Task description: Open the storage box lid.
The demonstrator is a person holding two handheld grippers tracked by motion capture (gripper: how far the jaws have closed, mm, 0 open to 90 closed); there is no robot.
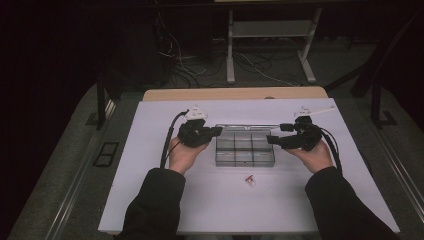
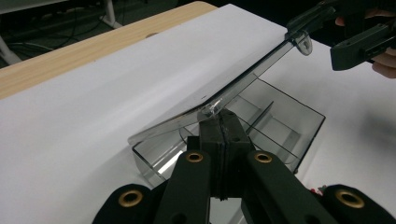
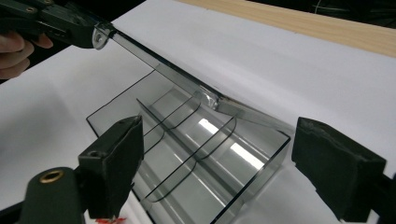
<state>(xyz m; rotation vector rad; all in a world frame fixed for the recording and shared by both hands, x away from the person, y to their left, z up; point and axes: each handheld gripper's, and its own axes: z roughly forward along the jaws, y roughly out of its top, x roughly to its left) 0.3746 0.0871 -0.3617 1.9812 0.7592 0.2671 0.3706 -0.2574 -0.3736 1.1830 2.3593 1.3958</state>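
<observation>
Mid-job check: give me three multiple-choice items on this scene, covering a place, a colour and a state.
1. Where is the small item relative to the clear box?
A inside it
B in front, nearer the person
C behind it
2. The small item's colour?
A red
B green
C blue
3. The lid is:
A flat shut
B raised at a tilt
C lying aside

B: it lies on the white sheet before the box.
A: red in the high view.
B: the left gripper pinches its lifted edge.
</observation>
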